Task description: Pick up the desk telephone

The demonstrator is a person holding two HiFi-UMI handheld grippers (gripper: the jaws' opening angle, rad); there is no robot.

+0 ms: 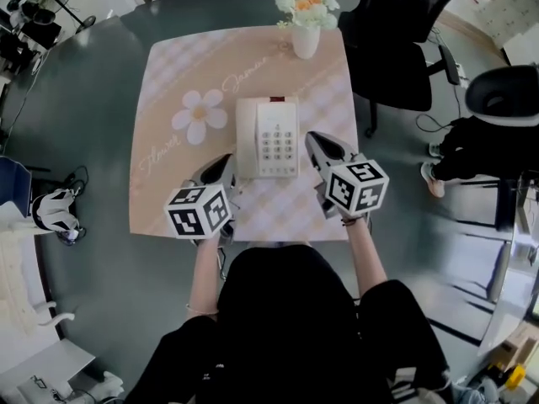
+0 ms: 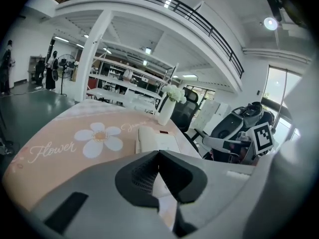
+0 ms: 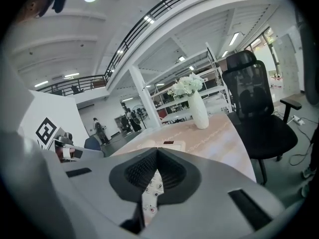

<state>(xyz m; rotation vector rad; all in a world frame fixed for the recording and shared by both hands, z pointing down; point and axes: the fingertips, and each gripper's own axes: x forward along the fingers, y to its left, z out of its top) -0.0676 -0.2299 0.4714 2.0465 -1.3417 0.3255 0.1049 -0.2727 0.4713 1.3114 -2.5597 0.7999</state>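
clenched left gripper and clenched right gripper, desk telephone between them

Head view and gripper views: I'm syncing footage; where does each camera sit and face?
Head view: on the person's head, facing steeply down at the telephone; both forearms, left gripper, right gripper show.
Left gripper view: on that gripper, along its shut jaws toward the telephone; right gripper's cube shows.
Right gripper view: on that gripper, along its shut jaws over the keypad.
Shared: both gripper views show the vase.

Office: desk telephone, swivel chair, mezzanine railing
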